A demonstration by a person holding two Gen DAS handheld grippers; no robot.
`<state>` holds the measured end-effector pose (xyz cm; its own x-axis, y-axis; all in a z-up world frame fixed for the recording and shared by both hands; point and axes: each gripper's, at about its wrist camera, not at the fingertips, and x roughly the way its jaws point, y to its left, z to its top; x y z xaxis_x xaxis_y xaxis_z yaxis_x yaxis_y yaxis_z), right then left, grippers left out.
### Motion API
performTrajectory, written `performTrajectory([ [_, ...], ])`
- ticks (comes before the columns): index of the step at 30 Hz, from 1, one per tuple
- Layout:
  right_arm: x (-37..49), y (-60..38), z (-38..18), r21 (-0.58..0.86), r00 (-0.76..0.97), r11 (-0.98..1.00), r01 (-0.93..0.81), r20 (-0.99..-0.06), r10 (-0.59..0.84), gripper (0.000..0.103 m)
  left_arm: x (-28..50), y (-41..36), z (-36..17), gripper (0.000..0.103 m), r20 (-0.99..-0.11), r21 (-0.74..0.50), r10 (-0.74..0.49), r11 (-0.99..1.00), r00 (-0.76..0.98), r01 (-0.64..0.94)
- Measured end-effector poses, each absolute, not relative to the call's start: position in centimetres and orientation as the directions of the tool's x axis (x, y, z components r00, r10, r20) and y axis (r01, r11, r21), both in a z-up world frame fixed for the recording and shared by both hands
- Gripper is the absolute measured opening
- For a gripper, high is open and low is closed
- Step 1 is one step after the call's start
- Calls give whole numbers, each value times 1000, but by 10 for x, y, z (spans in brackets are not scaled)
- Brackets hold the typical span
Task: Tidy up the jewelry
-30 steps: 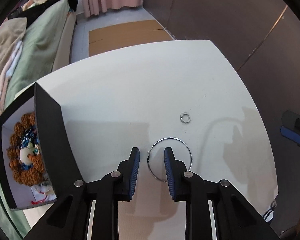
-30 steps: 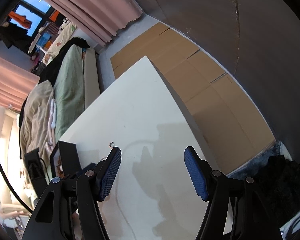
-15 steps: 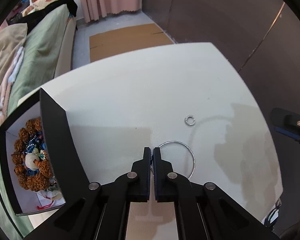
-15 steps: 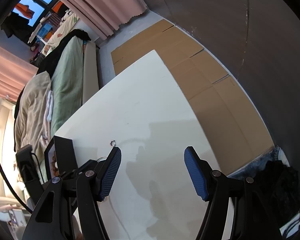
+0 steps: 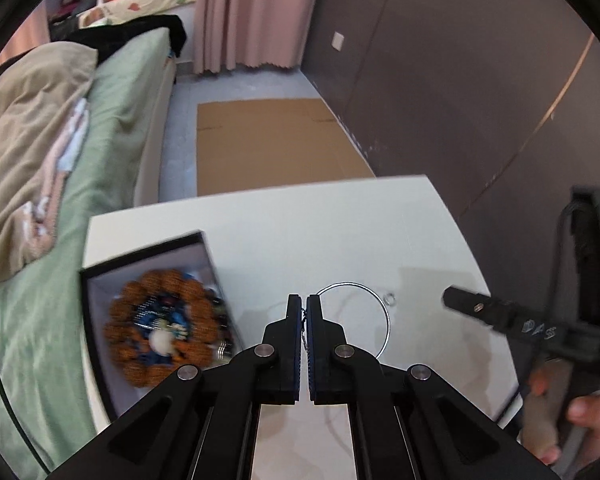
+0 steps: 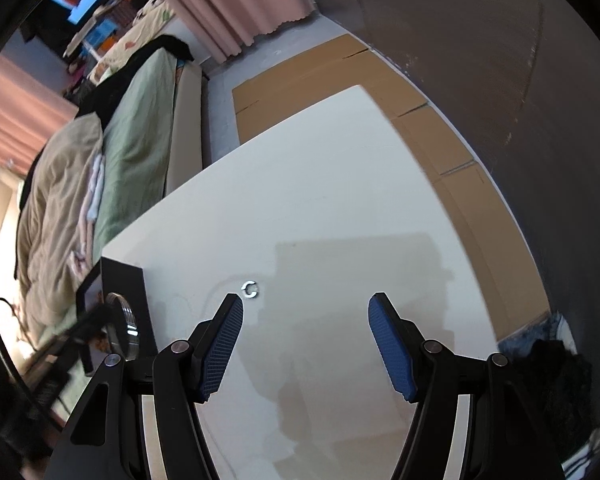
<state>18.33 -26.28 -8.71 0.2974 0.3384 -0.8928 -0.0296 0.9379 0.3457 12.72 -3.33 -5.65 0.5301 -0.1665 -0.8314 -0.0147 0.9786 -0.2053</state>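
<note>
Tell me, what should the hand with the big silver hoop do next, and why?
Probably carry it leftward over the open black box. The left gripper is shut on the silver hoop, and the box, with a brown bead bracelet already inside, sits just left of it on the white table.

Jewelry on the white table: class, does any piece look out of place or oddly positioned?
Yes. A small silver ring lies loose on the white table, outside the black box holding the beaded bracelet. The left tool pinches a thin silver hoop.
</note>
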Motion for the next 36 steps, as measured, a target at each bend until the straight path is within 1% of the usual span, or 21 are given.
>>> performTrajectory([
  [4, 186, -241, -91, 300, 297, 951, -74, -904, 308, 62, 125, -16, -51, 1, -820, -221, -162, 975, 548, -41],
  [6, 189, -232, -94, 286, 288, 954, -93, -909, 300, 54, 125, -8, -49, 1, -815, -229, -163, 972, 555, -51],
  [8, 192, -221, -99, 264, 278, 958, -110, -918, 284, 51, 122, 2, -46, 1, -810, -236, -161, 970, 564, -61],
  [12, 197, -205, -107, 206, 270, 969, -134, -934, 236, 39, 120, 20, -44, 1, -805, -252, -162, 964, 570, -82],
  [17, 197, -188, -109, 138, 288, 976, -168, -940, 183, 36, 117, 38, -44, 1, -805, -265, -161, 959, 571, -103],
  [19, 195, -181, -109, 86, 302, 979, -186, -943, 141, 30, 117, 44, -45, 1, -808, -269, -162, 957, 566, -110],
  [20, 194, -178, -109, 57, 308, 979, -197, -944, 117, 25, 117, 47, -45, 1, -810, -270, -161, 956, 564, -115],
  [21, 192, -173, -109, 26, 313, 977, -212, -945, 93, 17, 116, 50, -46, 1, -812, -271, -160, 955, 561, -120],
  [22, 191, -170, -108, 14, 315, 975, -220, -945, 84, 14, 115, 51, -46, 1, -814, -271, -159, 955, 558, -124],
  [26, 187, -167, -106, 29, 312, 971, -237, -944, 105, 12, 113, 57, -50, 1, -821, -283, -167, 950, 546, -135],
  [31, 178, -169, -81, 144, 366, 958, -249, -902, 231, 12, 111, 65, -56, 4, -830, -338, -209, 926, 518, -168],
  [33, 173, -172, -70, 203, 384, 946, -252, -877, 290, 12, 107, 69, -56, 14, -831, -338, -200, 922, 519, -187],
  [34, 170, -173, -64, 249, 391, 935, -253, -857, 335, 12, 105, 71, -55, 36, -831, -340, -196, 920, 521, -196],
  [35, 167, -175, -60, 287, 394, 923, -256, -841, 371, 12, 102, 74, -54, 60, -823, -348, -194, 915, 534, -204],
  [36, 165, -175, -56, 322, 393, 909, -262, -825, 406, 12, 99, 77, -51, 69, -813, -354, -187, 911, 552, -213],
])
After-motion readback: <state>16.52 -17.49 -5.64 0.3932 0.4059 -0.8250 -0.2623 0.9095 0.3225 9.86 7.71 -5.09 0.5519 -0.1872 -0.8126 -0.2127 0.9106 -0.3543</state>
